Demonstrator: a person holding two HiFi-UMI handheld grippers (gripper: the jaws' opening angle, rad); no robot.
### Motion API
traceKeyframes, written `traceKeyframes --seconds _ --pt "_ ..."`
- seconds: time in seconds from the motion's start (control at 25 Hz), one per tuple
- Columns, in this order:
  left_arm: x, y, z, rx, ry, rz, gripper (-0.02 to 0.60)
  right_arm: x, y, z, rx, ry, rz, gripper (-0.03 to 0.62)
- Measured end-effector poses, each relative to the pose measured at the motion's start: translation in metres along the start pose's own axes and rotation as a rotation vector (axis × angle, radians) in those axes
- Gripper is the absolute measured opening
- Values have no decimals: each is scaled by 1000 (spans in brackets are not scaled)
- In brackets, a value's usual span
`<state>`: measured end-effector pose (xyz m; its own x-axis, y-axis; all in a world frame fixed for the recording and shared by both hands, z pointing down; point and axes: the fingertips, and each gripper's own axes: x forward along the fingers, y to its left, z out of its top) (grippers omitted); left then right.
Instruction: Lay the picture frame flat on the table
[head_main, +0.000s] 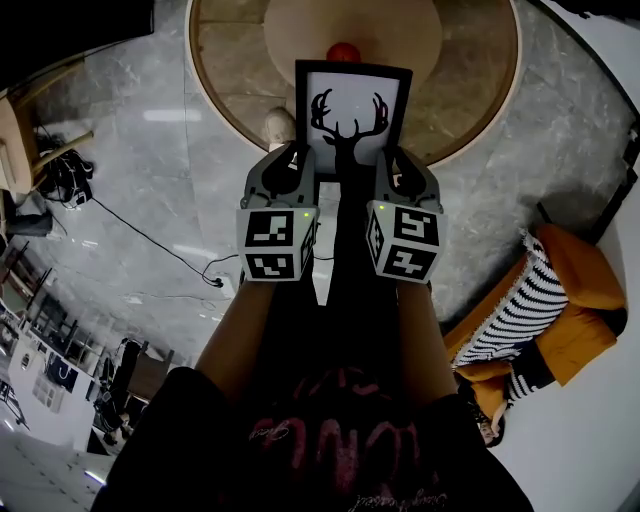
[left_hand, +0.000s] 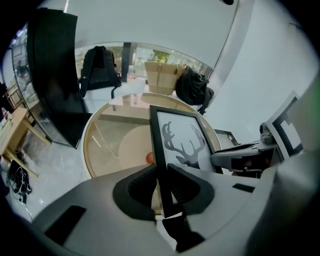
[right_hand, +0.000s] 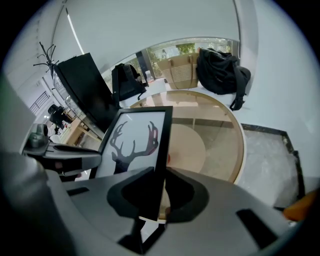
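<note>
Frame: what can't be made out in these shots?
- Head view: frame lower corners are hidden behind left claw and right claw; whether it touches table is unclear.
- All views: frame back not shown.
- Red thing: mostly behind frame, too small to name.

The gap between the grippers is filled by the picture frame (head_main: 350, 115), clamped at its side edges by the left gripper (left_hand: 161, 187) and the right gripper (right_hand: 159, 192). Ahead of both, the round table (head_main: 475, 85) is seen mostly bare, widest to the right gripper's outer side. A small red object (head_main: 343, 51) is set just beyond the frame. A pale, unclear object (head_main: 278, 125) is seen just ahead of the left gripper.
</note>
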<state>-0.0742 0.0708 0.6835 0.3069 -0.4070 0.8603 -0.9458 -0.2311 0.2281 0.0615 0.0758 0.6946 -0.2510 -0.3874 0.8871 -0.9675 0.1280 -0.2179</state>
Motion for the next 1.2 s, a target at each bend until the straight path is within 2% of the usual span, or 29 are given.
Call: traceKeyframes --seconds 0.24,1.0,1.2 --pt "22 7 -24 -12 46 -11 72 25 -2 -23 11 51 3 80" --pt "55 13 -55 -6 128 -15 72 55 -10 -54 28 123 -12 81" --pt "60 14 -58 -19 124 -12 72 59 -10 -59 25 133 -18 81"
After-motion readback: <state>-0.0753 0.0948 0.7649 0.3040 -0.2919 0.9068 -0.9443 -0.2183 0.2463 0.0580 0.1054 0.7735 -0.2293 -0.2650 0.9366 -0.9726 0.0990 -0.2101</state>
